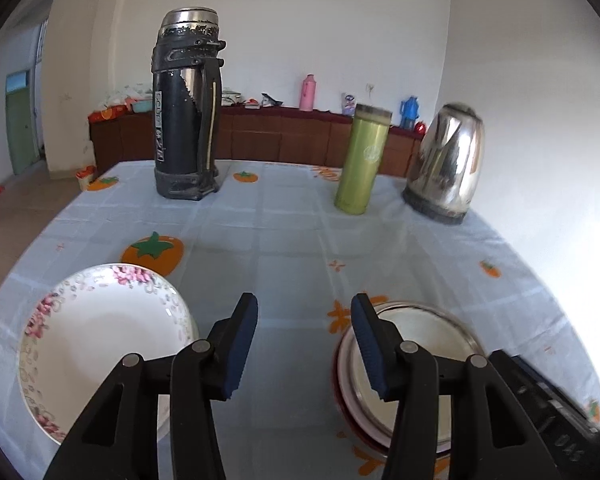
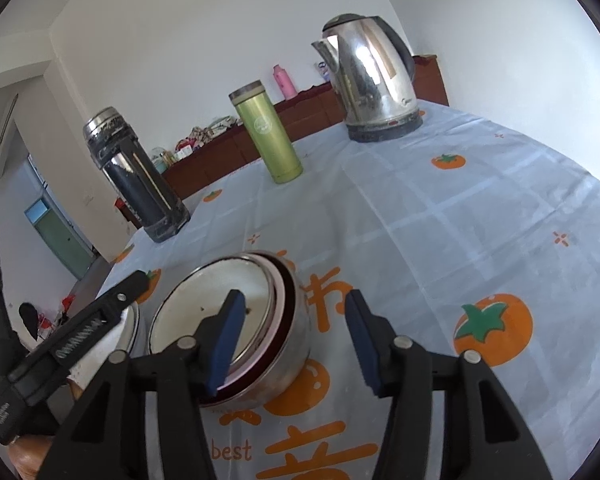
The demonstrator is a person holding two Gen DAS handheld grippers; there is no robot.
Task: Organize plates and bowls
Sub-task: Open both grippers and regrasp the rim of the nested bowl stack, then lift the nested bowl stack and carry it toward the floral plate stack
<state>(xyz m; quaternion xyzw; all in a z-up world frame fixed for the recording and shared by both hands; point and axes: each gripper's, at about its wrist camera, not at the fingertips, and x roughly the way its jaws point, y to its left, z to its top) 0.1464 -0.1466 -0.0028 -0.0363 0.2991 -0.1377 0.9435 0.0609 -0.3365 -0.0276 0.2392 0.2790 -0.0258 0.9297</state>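
A white plate with pink flowers lies on the table at the near left. A stack of nested bowls, steel over pink and dark red, sits at the near right; it also shows in the right wrist view. My left gripper is open and empty, between the plate and the bowls. My right gripper is open and empty, its left finger over the bowl stack's rim. The left gripper's body shows at the left of the right wrist view, over the plate's edge.
A black thermos, a green tumbler and a steel kettle stand along the table's far side. The tablecloth is pale blue with orange fruit prints. A wooden sideboard stands behind.
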